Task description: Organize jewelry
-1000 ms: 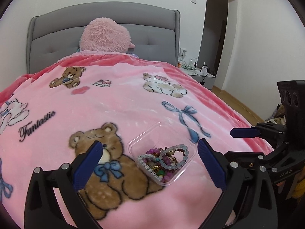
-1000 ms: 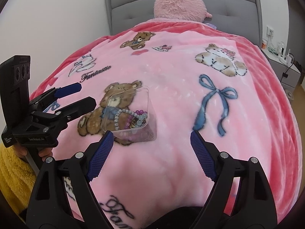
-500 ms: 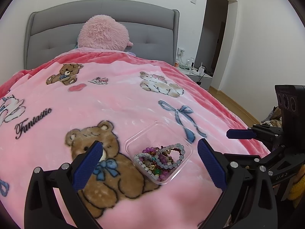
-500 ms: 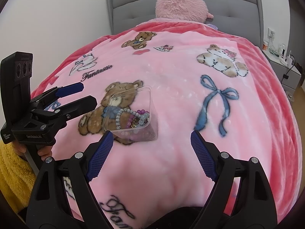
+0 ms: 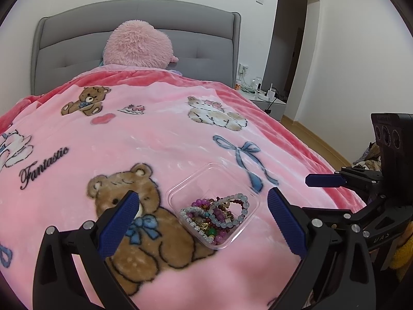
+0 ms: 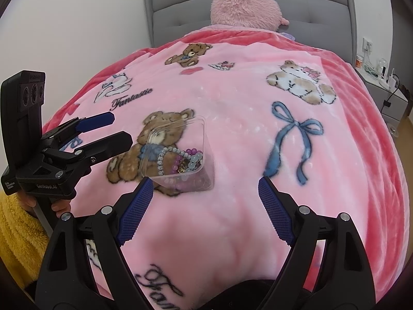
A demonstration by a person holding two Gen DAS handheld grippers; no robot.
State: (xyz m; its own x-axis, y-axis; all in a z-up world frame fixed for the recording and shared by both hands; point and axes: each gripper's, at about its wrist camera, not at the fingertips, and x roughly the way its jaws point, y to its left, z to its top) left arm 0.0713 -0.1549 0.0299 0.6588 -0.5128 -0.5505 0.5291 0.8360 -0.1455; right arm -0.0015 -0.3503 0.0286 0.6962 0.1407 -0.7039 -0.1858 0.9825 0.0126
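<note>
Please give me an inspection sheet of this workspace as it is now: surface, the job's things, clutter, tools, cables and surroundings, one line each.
Surface: pink blanket printed with bears, bows and the word Fantastic, spread over a bed.
Job's things: clear plastic box lying on the blanket, lid off or absent; a tangle of beaded bracelets heaped in its near corner.
Clutter: nothing seen on the blanket besides the box.
Tools: left tool open, empty, above the blanket near the box; right tool open, empty, also near it.
Cables: white cables on the bedside table; one dark lead hanging over its front.
Surroundings: grey headboard, fluffy pink cushion, white walls, dark doorway.
</note>
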